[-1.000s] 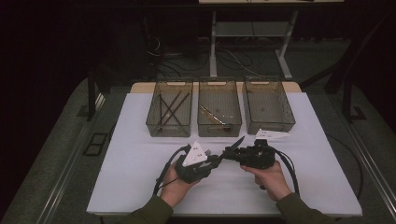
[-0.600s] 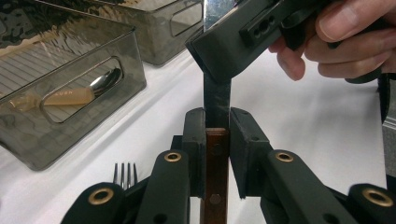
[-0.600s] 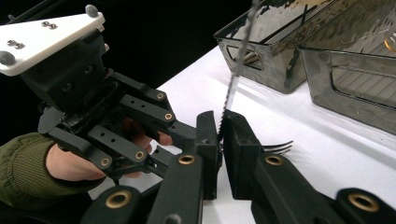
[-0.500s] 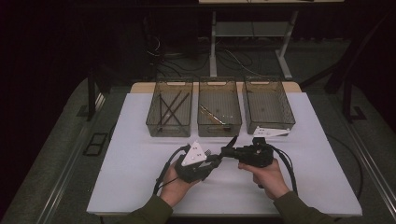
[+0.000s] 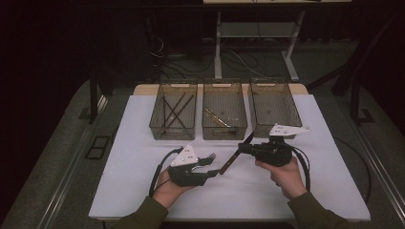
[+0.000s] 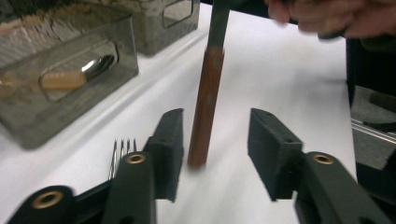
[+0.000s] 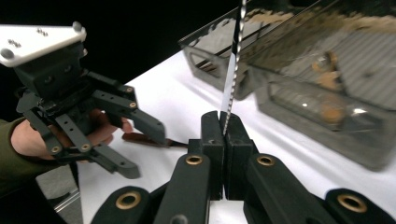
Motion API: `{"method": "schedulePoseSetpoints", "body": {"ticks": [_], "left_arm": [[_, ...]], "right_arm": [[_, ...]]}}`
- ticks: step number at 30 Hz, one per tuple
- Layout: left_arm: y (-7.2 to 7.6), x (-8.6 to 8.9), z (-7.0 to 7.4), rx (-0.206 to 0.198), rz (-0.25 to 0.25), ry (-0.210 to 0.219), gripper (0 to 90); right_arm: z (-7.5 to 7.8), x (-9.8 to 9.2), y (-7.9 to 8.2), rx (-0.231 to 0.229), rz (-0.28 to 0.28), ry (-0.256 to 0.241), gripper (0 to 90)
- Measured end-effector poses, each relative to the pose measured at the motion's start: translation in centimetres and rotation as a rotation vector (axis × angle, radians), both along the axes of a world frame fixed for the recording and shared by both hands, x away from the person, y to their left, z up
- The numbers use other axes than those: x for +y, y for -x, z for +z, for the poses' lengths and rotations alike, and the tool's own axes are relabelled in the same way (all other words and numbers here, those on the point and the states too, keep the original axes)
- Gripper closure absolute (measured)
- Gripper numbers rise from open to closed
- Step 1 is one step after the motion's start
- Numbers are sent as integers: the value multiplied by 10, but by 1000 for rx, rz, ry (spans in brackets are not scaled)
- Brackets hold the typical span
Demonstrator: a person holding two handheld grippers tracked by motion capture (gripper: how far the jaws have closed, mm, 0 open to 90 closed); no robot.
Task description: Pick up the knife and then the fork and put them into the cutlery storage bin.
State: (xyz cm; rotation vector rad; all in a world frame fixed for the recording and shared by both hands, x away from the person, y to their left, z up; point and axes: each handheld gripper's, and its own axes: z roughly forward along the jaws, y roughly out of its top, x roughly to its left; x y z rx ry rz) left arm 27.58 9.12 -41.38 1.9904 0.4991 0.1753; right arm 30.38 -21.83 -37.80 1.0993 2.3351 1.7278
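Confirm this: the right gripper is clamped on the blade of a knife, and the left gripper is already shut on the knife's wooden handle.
Not quite. The left gripper is open: in the left gripper view its jaws stand apart on either side of the wooden handle, not closed on it. The rest holds; the right gripper view shows the right gripper clamped on the knife's blade.
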Motion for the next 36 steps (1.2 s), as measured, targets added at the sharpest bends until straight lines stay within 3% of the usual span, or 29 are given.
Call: {"method": "schedulePoseSetpoints", "body": {"ticks": [5, 11, 18, 25, 30, 36], "left_arm": [[1, 21, -6, 39, 5, 1, 425], [3, 47, -11, 33, 33, -21, 315], [5, 62, -20, 47, 57, -43, 150], [2, 67, -22, 53, 97, -30, 0], [1, 68, -22, 44, 107, -44, 0], [0, 70, -21, 47, 114, -39, 0]], "right_arm": [[15, -21, -2, -16, -49, 27, 894], [30, -49, -7, -23, -111, 34, 894], [54, -73, -16, -56, -176, 89, 894], [82, -93, -33, -98, -279, 162, 894], [96, -106, -50, -113, -347, 192, 894], [101, -119, -77, -84, -418, 267, 895]]}}
